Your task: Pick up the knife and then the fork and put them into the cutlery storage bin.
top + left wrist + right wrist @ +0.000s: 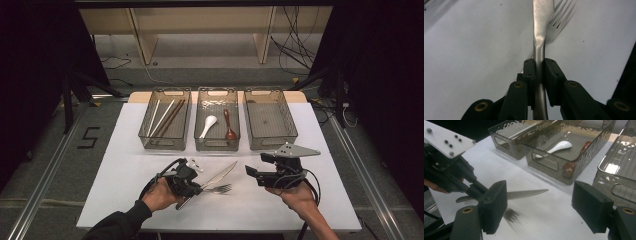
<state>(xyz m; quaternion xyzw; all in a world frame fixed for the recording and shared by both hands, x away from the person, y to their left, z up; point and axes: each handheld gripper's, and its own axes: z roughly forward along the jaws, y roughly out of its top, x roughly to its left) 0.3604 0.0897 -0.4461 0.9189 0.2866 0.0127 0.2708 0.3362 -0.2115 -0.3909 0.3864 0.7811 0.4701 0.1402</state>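
Note:
A steel table knife [220, 174] is held by its handle in my left gripper [199, 187], serrated blade pointing toward the bins. In the left gripper view both pads [530, 70] press on the knife handle [539, 52], and the blade runs up and away. A metal fork [218, 189] lies on the white table just beside and under the knife, its tines [560, 23] showing past the blade. My right gripper [253, 173] rests to the right of the knife tip, open, with nothing between its fingers [494, 206]. In the right gripper view the knife [526, 194] hangs slightly above the table.
Three clear bins stand at the back of the white table [125, 170]. The left bin [156, 142] holds chopsticks. The middle bin [216, 144] holds a white spoon [208, 126] and a brown spoon [229, 127]. The right bin [272, 142] has nothing in it.

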